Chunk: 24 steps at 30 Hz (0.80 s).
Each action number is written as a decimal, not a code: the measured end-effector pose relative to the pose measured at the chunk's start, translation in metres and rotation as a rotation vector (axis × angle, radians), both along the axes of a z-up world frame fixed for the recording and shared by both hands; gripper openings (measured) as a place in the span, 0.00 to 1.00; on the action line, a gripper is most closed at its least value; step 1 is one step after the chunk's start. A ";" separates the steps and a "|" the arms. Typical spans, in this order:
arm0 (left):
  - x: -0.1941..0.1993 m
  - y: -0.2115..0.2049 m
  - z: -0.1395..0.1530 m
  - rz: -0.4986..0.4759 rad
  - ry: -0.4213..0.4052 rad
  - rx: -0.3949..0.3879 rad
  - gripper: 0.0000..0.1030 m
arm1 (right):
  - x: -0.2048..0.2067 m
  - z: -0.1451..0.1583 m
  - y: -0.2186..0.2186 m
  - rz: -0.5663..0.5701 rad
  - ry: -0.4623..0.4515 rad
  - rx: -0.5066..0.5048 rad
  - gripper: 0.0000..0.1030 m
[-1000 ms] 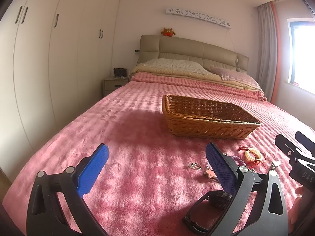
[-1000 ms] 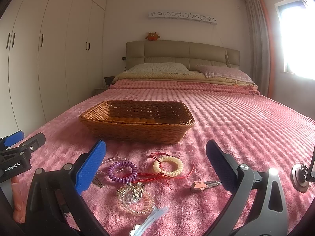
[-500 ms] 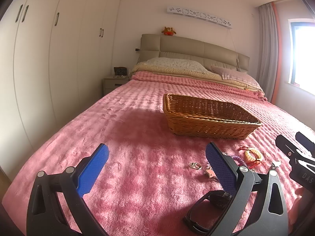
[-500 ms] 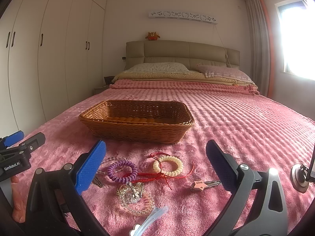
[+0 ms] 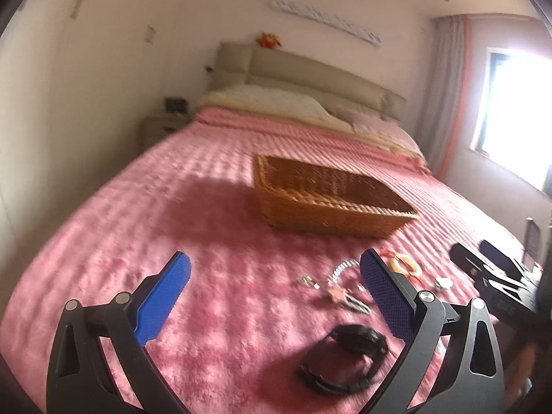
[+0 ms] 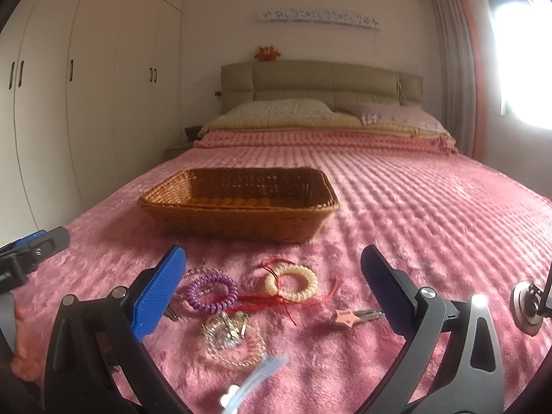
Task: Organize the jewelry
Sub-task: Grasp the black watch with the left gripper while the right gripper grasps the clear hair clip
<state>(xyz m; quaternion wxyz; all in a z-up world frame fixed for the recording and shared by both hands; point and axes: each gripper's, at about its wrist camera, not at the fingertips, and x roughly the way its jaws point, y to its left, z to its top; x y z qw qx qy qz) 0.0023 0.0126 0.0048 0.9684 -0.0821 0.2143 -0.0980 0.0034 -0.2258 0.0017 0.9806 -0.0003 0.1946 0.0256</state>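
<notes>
A wicker basket (image 6: 238, 203) sits empty on the pink bedspread (image 6: 431, 207); it also shows in the left wrist view (image 5: 327, 193). In front of it lie a purple spiral band (image 6: 212, 291), a cream ring (image 6: 291, 281) with red cord, a clear beaded bracelet (image 6: 229, 339), a star clip (image 6: 345, 317) and a pale blue hair clip (image 6: 255, 377). My right gripper (image 6: 272, 289) is open above them. My left gripper (image 5: 276, 293) is open and empty; a black band (image 5: 345, 358) lies just ahead of it.
White wardrobes (image 6: 86, 103) line the left wall. Pillows and a padded headboard (image 6: 321, 82) are at the far end. A bright window (image 6: 521, 62) is on the right. A nightstand (image 5: 162, 131) stands beside the bed.
The left gripper has swung and tilted, blurring its view; the jewelry and black band now sit more centrally ahead of it. The right gripper has barely moved.
</notes>
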 end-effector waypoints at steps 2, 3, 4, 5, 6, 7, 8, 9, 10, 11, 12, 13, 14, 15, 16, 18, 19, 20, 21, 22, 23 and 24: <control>0.007 -0.004 -0.003 -0.018 0.085 0.073 0.90 | 0.002 0.002 -0.010 -0.008 0.024 -0.004 0.93; 0.012 -0.004 -0.006 -0.026 0.137 0.090 0.86 | 0.003 0.002 -0.014 -0.011 0.039 -0.007 0.89; 0.015 -0.006 -0.010 -0.042 0.186 0.094 0.81 | 0.006 0.001 -0.020 -0.019 0.065 -0.013 0.84; 0.018 -0.005 -0.015 -0.062 0.256 0.084 0.77 | 0.009 0.000 -0.026 -0.022 0.089 -0.014 0.82; 0.020 -0.004 -0.019 -0.079 0.304 0.078 0.72 | 0.011 -0.001 -0.032 -0.024 0.115 -0.012 0.76; 0.020 -0.005 -0.023 -0.094 0.334 0.081 0.70 | 0.013 -0.003 -0.040 -0.029 0.142 -0.012 0.68; 0.020 -0.005 -0.027 -0.106 0.362 0.079 0.70 | 0.014 -0.004 -0.045 -0.032 0.158 -0.012 0.64; 0.018 -0.009 -0.031 -0.117 0.347 0.078 0.67 | 0.015 -0.006 -0.054 -0.039 0.186 -0.009 0.58; 0.018 -0.011 -0.034 -0.134 0.365 0.082 0.60 | 0.015 -0.007 -0.062 -0.050 0.200 -0.004 0.52; 0.018 -0.014 -0.039 -0.137 0.354 0.088 0.57 | 0.015 -0.008 -0.069 -0.063 0.215 0.002 0.49; 0.020 -0.015 -0.041 -0.141 0.367 0.090 0.54 | 0.015 -0.008 -0.078 -0.077 0.229 0.015 0.47; 0.021 -0.017 -0.043 -0.145 0.371 0.081 0.53 | 0.015 -0.009 -0.090 -0.089 0.245 0.040 0.46; 0.021 -0.017 -0.044 -0.153 0.385 0.064 0.53 | 0.014 -0.009 -0.099 -0.099 0.258 0.059 0.45; 0.021 -0.016 -0.045 -0.158 0.396 0.055 0.53 | 0.014 -0.010 -0.105 -0.108 0.268 0.070 0.43; 0.021 -0.016 -0.046 -0.164 0.401 0.046 0.49 | 0.013 -0.012 -0.114 -0.121 0.279 0.079 0.41; 0.019 -0.015 -0.049 -0.172 0.410 0.031 0.44 | 0.013 -0.016 -0.125 -0.118 0.306 0.104 0.36; 0.020 -0.015 -0.050 -0.174 0.416 0.029 0.41 | 0.013 -0.019 -0.128 -0.107 0.318 0.119 0.35; 0.020 -0.017 -0.052 -0.177 0.414 0.028 0.40 | 0.013 -0.021 -0.130 -0.092 0.334 0.138 0.35; 0.020 -0.018 -0.053 -0.181 0.416 0.026 0.38 | 0.015 -0.026 -0.130 -0.065 0.358 0.166 0.35; 0.020 -0.020 -0.054 -0.182 0.418 0.029 0.37 | 0.017 -0.029 -0.126 -0.042 0.374 0.184 0.35; 0.020 -0.022 -0.054 -0.185 0.418 0.033 0.36 | 0.018 -0.032 -0.121 -0.018 0.392 0.197 0.35; 0.020 -0.024 -0.054 -0.190 0.418 0.038 0.32 | 0.020 -0.036 -0.115 0.004 0.411 0.203 0.35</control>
